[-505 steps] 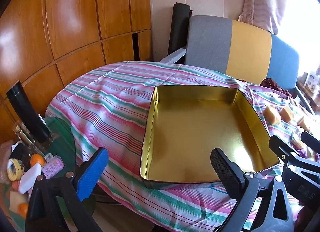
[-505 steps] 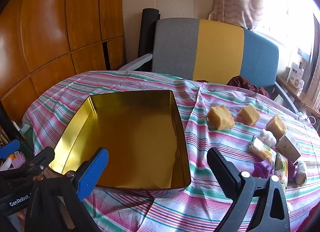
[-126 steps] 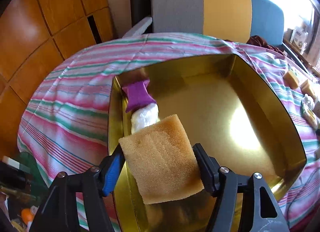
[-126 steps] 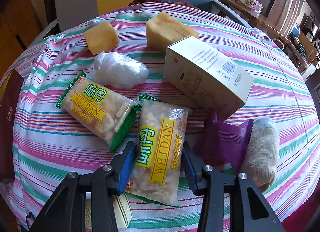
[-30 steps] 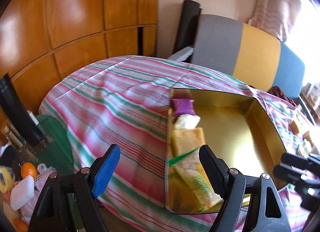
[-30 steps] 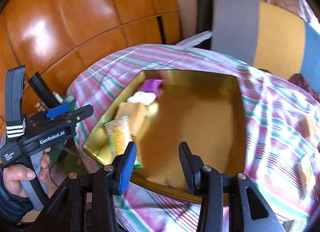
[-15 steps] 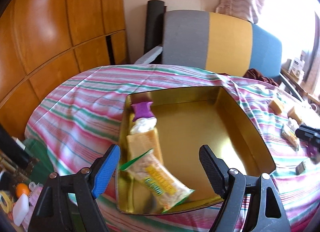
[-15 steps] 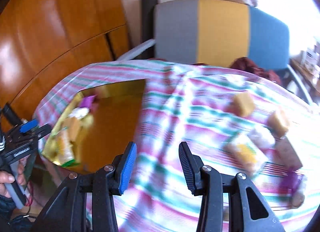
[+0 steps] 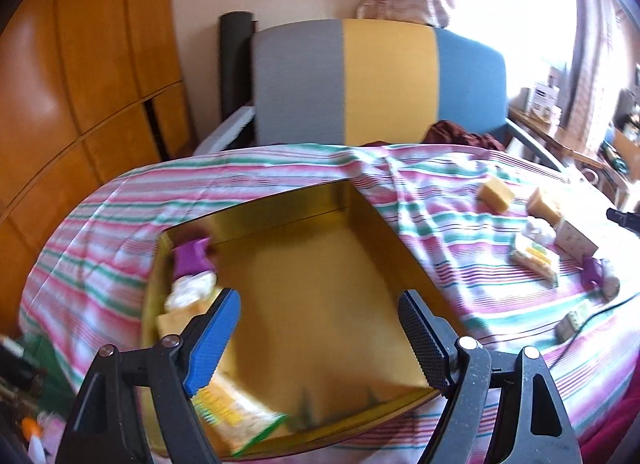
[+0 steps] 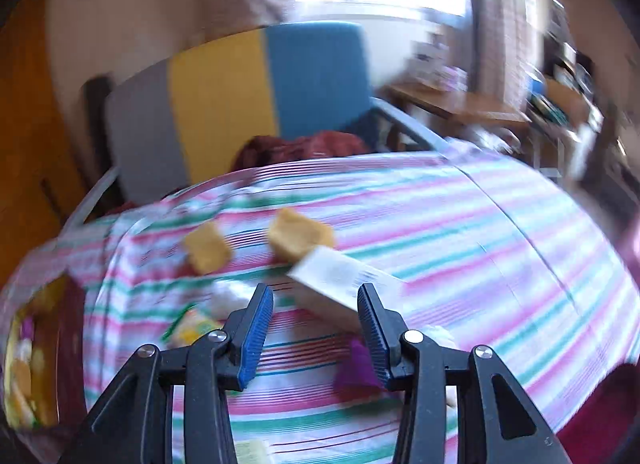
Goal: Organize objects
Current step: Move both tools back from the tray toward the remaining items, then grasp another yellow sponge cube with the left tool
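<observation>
A gold tin (image 9: 256,206) lies on the striped cloth. Along its left wall sit a purple pack (image 9: 192,260), a white wrapped lump (image 9: 190,288), a yellow sponge (image 9: 172,320) and a snack pack (image 9: 236,420). My left gripper (image 9: 320,328) hovers open over the tin's near side, empty. My right gripper (image 10: 316,324) hangs above the loose items with its jaws drawn in narrow and nothing between them. Just beyond its tips lies a white box (image 10: 340,280). Two sponges (image 10: 208,248) (image 10: 300,238), a snack pack (image 10: 192,326) and a purple pack (image 10: 356,368) surround it. This view is blurred.
A grey, yellow and blue chair (image 9: 380,80) stands behind the round table. Wooden panels (image 9: 80,84) line the left wall. A cluttered side table (image 10: 460,104) stands by the window at the right. Small clutter (image 9: 32,424) lies below the table's left edge.
My right gripper swept from over the tin to the loose items on the table's right side. The left gripper's view swung right and drew closer to the tin.
</observation>
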Motion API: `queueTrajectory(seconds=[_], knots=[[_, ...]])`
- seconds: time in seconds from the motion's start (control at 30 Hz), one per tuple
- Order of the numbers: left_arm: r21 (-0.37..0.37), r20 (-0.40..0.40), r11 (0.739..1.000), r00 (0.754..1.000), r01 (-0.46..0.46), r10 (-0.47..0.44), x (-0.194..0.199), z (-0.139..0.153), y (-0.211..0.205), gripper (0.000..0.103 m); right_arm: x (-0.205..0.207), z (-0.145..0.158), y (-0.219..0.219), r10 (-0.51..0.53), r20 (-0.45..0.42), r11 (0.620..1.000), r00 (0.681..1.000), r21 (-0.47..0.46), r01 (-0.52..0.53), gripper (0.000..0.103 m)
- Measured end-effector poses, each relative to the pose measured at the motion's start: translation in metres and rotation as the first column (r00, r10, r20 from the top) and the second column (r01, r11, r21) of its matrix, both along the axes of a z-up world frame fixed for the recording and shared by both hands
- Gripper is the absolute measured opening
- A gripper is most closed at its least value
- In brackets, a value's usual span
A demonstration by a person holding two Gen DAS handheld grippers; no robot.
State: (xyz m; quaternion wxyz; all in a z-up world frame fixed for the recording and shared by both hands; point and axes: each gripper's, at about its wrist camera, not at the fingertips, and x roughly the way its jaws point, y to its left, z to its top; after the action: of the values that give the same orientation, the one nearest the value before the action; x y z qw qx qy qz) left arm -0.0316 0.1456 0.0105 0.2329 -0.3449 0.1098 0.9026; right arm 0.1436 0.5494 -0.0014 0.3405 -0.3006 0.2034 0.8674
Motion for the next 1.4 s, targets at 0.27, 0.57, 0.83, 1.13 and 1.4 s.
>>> queueTrajectory(seconds=[0.27, 0.57, 0.83, 1.13, 1.4], knots=[[-0.001, 0.047, 0.992, 0.991, 0.127, -0.127, 0.002, 0.003, 0.075, 0.082, 0.024, -0.004, 0.033, -0.124, -0.066, 0.982, 0.99, -0.149, 0.113, 0.044], [0.029, 0.133, 0.972, 0.962, 0.235, -0.236, 0.0, -0.001, 0.152, 0.082, 0.046, -0.008, 0.047, -0.207, -0.095, 0.959, 0.974, -0.218, 0.183, 0.044], [0.059, 0.249, 0.967, 0.934, 0.249, -0.256, -0.026, -0.015, 0.211, 0.082, 0.073, -0.009, 0.067, -0.306, -0.18, 0.91, 0.935, -0.345, 0.231, 0.044], [0.09, 0.372, 0.975, 0.902, 0.202, -0.221, -0.067, -0.036, 0.276, 0.082, 0.094, -0.014, 0.081, -0.386, -0.227, 0.862, 0.894, -0.435, 0.261, 0.048], [0.09, 0.41, 0.981, 0.891, 0.171, -0.193, -0.09, -0.05, 0.333, 0.083, 0.067, -0.017, 0.073, -0.272, -0.212, 0.884, 0.939, -0.441, 0.156, 0.048]])
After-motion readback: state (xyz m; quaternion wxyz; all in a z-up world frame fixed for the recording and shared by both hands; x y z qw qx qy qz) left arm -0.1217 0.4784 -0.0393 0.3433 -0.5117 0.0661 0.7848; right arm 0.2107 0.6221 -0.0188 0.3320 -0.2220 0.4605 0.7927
